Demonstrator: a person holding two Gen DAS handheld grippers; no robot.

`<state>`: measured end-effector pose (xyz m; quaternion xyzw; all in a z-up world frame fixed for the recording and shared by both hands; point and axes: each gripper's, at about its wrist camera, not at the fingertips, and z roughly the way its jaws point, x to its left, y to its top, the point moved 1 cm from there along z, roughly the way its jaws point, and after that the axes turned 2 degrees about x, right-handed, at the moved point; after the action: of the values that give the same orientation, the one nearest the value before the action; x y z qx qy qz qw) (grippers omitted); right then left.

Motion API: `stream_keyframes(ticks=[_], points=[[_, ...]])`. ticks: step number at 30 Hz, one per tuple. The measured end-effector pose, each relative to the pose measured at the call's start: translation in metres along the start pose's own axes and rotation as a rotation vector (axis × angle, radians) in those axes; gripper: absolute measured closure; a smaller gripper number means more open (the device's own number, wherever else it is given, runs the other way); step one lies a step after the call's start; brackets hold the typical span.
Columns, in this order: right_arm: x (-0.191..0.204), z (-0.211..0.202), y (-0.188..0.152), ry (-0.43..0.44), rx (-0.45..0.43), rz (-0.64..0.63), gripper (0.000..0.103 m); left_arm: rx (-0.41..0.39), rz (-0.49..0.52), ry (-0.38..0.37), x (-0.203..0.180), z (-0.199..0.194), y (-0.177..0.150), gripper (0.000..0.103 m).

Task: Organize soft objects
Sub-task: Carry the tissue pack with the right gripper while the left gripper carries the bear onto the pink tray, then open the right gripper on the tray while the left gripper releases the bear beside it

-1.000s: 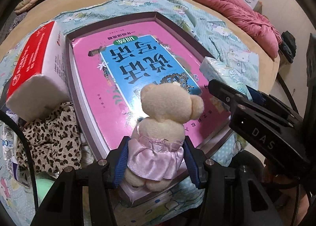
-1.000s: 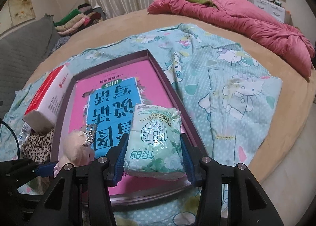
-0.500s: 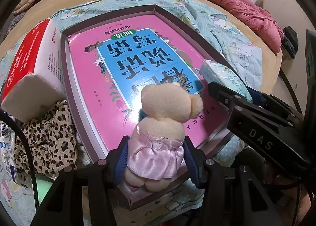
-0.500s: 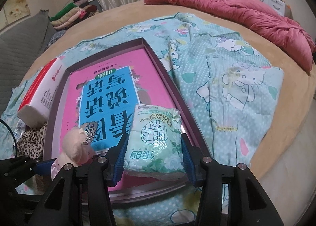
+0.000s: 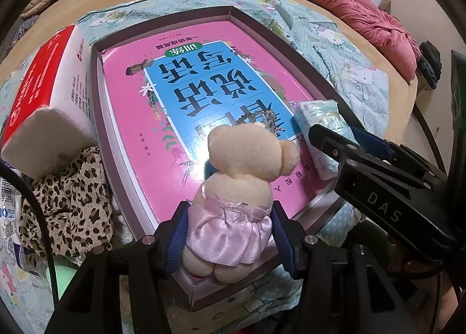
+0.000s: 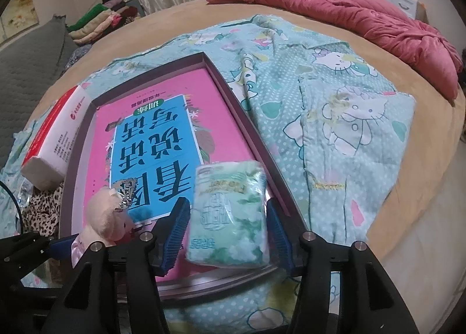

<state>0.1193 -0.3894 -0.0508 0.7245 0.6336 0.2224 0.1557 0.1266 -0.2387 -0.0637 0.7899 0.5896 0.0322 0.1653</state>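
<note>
Across the middle of both frames, a shallow purple tray (image 6: 256, 141) lined with a pink-and-blue book cover (image 5: 180, 95), Chinese title upside down. Lower centre of the right view: right gripper (image 6: 225, 232) opening, green tissue pack (image 6: 230, 217) now blurred and slipping free onto the tray, unlike a second ago, so probably placed. Lower centre, left view: left gripper (image 5: 230, 237) clamped on the plush bear (image 5: 233, 197). "DAS" legible.

Left gripper (image 5: 230, 235) — pitched steeply downward, blue pads pressed against a plush toy (image 5: 233, 202) at both flanks. Right gripper (image 6: 227, 226) — likewise angled down, jaws opening; a tissue pack (image 6: 228, 214) sits between them, clear of its left pad.
</note>
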Motion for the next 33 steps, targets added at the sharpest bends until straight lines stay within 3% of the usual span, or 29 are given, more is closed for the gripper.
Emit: stream_keyframes(ticks=[14, 18, 33], points=[[-0.003, -0.018, 0.004, 0.032, -0.1, 0.036, 0.032, -0.005, 0.004, 0.01, -0.001, -0.002, 0.0, 0.044], [-0.004, -0.023, 0.006, 0.036, -0.132, 0.042, 0.029, -0.009, 0.003, 0.007, 0.001, -0.005, -0.002, 0.037], [-0.008, -0.035, 0.008, 0.017, -0.21, 0.054, 0.027, -0.108, -0.022, 0.041, 0.01, -0.046, -0.013, 0.03]])
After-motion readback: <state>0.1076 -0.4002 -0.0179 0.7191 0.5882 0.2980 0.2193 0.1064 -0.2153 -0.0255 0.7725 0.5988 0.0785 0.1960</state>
